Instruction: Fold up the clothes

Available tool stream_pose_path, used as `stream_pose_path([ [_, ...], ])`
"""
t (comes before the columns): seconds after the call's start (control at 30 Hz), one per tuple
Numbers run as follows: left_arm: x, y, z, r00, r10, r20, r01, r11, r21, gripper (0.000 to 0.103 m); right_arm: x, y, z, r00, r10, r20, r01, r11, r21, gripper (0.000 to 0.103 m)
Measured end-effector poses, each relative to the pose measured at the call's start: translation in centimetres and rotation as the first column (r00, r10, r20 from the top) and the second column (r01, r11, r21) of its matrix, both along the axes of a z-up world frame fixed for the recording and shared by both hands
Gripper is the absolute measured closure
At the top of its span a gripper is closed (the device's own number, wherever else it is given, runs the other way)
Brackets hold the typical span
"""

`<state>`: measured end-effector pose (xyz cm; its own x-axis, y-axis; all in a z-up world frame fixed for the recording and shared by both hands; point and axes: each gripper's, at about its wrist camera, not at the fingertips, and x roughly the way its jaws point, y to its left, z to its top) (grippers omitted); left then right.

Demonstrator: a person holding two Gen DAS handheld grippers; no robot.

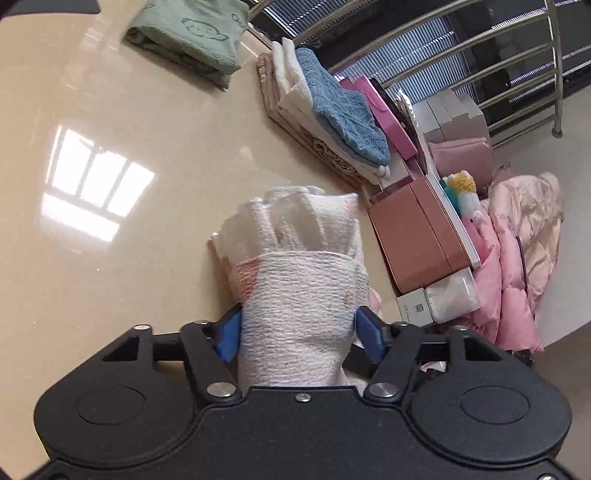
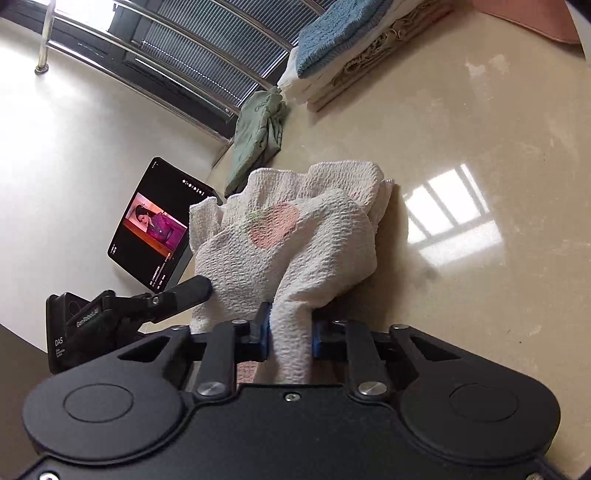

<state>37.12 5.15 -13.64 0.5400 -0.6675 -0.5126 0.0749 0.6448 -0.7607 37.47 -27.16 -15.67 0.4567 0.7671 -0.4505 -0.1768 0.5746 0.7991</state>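
- Glossy cream table (image 1: pixel 110 110), hard and polished enough to mirror a window as a bright patch, is the landmark for everything else; dark slatted blinds and curved steel rails (image 1: pixel 480 48) stand beyond its far edge.
- Pink quilted jacket (image 1: pixel 524 251), puffy and satin-shiny, slumps off the table's edge next to rigid pink and brown boxes (image 1: pixel 417 236).
- Folded stack (image 1: pixel 332 122) sits on the table near its far side: a knitted blue piece on top, white layers under it, a patterned beige one at the bottom. It looks finished, squared and flat.
- Green towel (image 1: pixel 188 33), soft terry with a stitched cartoon outline, lies folded on the table further along that same side; I'd call that one done too.
- White crinkled cloth (image 2: pixel 295 229), a puckered waffle-like weave with a peach-coloured round print, is the piece in hand. It is bunched and raised over the middle of the table, not yet flat, so its fold is only partway.
- Phone (image 2: pixel 155 225) leans propped just off the table's edge, screen lit.
- Left gripper (image 1: pixel 299 332) has its blue pads pressed against a thick doubled band of the cloth.
- Right gripper (image 2: pixel 291 328) pinches a narrow gathered tail of the same cloth between nearly closed pads.
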Motion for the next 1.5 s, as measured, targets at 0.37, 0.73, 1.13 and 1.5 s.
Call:
stream_pose_path([
  [0.37, -1.6, -0.3, 5.0, 0.987, 0.107, 0.12, -0.117, 0.99, 0.077, 0.083, 0.5, 1.8, 4.0, 0.996, -0.013, 0.085, 0.009, 0.998, 0.056, 0.094],
  [0.73, 3.6, 3.9, 15.9, 0.952, 0.195, 0.237, -0.232, 0.962, 0.142, 0.083, 6.6, 7.5, 13.4, 0.966, 0.027, 0.256, -0.039, 0.998, 0.046, 0.094],
  [1.13, 23.8, 9.9, 18.1, 0.937, 0.291, 0.194, -0.33, 0.919, 0.215, 0.083, 26.1, 17.5, 14.7, 0.962, 0.021, 0.271, -0.005, 0.998, -0.06, 0.094],
  [1.5, 33.4, 11.3, 8.4, 0.957, 0.279, 0.076, -0.289, 0.911, 0.293, 0.081, 32.4, 21.3, 6.3, 0.966, 0.036, 0.255, 0.027, 0.97, -0.241, 0.094],
])
